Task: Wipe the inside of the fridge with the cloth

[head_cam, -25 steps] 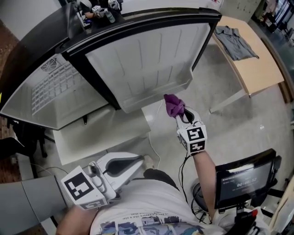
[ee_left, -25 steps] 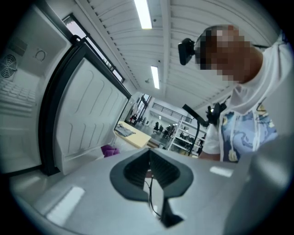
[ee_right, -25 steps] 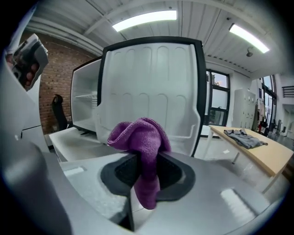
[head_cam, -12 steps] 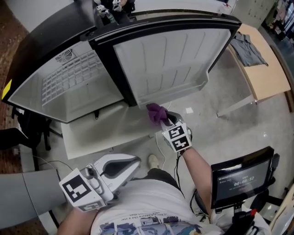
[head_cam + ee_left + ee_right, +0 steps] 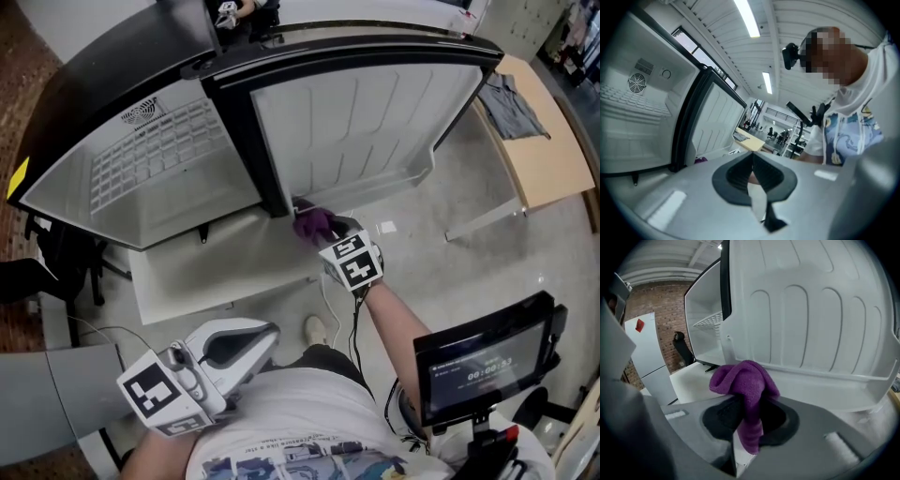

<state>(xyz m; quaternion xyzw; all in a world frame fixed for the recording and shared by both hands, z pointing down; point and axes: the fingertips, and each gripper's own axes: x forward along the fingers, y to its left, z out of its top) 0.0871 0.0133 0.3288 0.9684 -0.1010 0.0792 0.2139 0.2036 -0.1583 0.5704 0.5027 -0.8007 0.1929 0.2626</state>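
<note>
The fridge (image 5: 112, 122) stands open, its white inside and wire shelf (image 5: 155, 150) at the left and its ribbed door liner (image 5: 366, 112) swung out to the right. My right gripper (image 5: 323, 234) is shut on a bunched purple cloth (image 5: 312, 223), held at the bottom corner where the door meets the cabinet. In the right gripper view the cloth (image 5: 743, 380) bulges from the right gripper (image 5: 747, 404), just below the door liner (image 5: 811, 324). My left gripper (image 5: 239, 342) hangs low near my body, shut and empty; its view shows the left gripper (image 5: 752, 157) pointing toward the fridge inside (image 5: 637, 117).
A low white platform (image 5: 216, 267) lies under the fridge front. A wooden table (image 5: 548, 155) with a grey garment (image 5: 511, 101) stands at the right. A dark screen (image 5: 478, 361) is at the lower right, and a cable (image 5: 330, 305) runs over the floor.
My right gripper has carried the purple cloth left and in toward the fridge's lower hinge corner. The left gripper has stayed low by my body.
</note>
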